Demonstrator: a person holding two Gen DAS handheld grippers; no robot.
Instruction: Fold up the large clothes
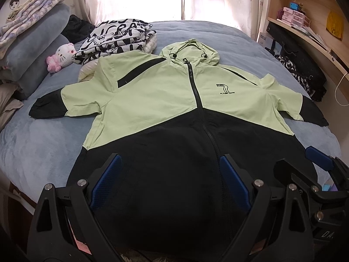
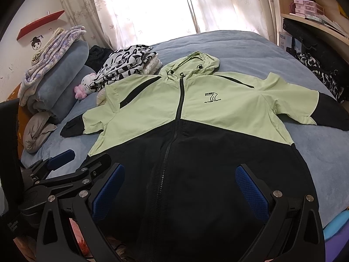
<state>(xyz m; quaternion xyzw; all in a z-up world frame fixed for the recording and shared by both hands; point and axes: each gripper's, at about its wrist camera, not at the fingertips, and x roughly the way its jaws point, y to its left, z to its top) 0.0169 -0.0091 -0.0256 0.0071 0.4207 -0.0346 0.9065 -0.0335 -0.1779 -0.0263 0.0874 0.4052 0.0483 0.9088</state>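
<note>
The jacket (image 1: 165, 100) lies face up on the bed (image 1: 43, 144), zipped shut, hood (image 1: 192, 50) pointing to the window and hem toward me, so I can work from the bottom edge. Both sleeves are spread out to the sides, the one on my left (image 1: 65, 102) and the one on my right (image 2: 316, 109), which leaves the body flat and makes the side folds easy to judge.

My left gripper (image 1: 170, 187) hangs over the black lower half near the hem, fingers spread wide and holding nothing. My right gripper (image 2: 181, 187) hovers beside it, likewise wide apart and empty, straddling the zip (image 2: 172, 139). I judge the folding has not begun: nothing is doubled over yet.

A folded patterned top (image 1: 115, 39) sits beyond the left shoulder, touching or just under it, I cannot tell which. It looks like the finished pile, kept out of the way by the pillows (image 1: 37, 50)
</note>
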